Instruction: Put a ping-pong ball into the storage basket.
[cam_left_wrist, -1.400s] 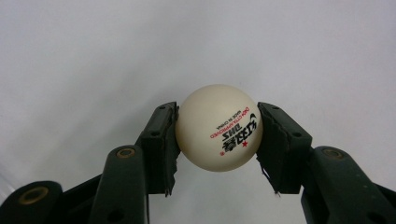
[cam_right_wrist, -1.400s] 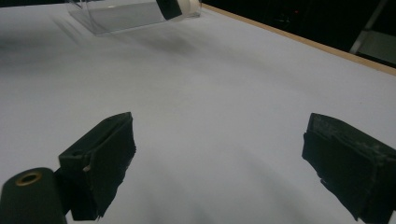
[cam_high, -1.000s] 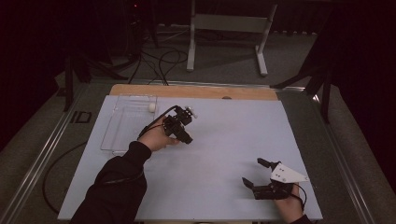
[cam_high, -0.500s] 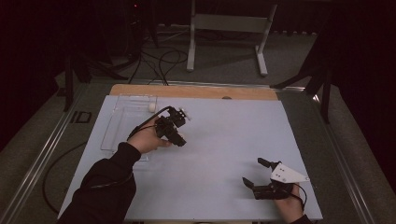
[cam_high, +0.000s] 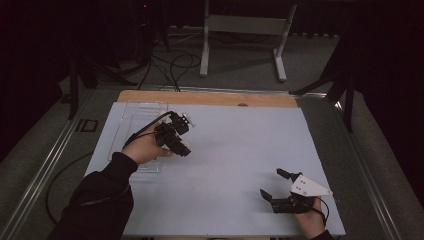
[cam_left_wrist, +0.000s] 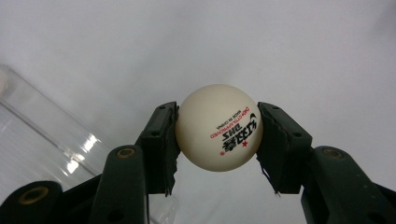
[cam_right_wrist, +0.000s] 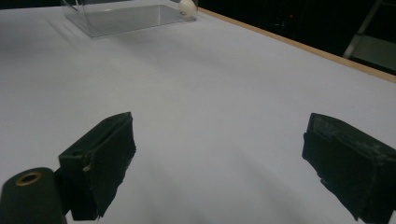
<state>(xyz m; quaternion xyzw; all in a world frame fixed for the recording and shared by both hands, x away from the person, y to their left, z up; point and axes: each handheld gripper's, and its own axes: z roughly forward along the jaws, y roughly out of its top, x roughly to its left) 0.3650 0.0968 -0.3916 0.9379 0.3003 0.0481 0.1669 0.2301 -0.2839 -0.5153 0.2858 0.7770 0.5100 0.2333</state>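
1. Ball status: white ping-pong ball, clamped between the pads of the left hand-held gripper. Jaws are closed onto it from both sides, at roughly its widest point, and it is clear of the bench.
2. Location: in the high view the left hand-held gripper sits above the bench, just right of the clear plastic tray at the left side. In the left gripper view the tray edge is down-left of the ball, with plain bench surface behind it.
3. Right hand-held gripper: low at the near right corner of the bench, jaws wide apart, nothing between them. It looks idle.
4. Second ball: the right gripper view shows one white ball inside the tray, at its far corner.
5. Progress, my read: pick is done and the ball is in transit. I can't tell whether it is headed into or out of the tray. Placing and releasing are left.
6. Orientation: a sphere, so no long axis and no pointing direction. The only cue is the red and black print, which faces the left gripper's camera and reads upside down and tilted. Grip axis runs side to side across that view.
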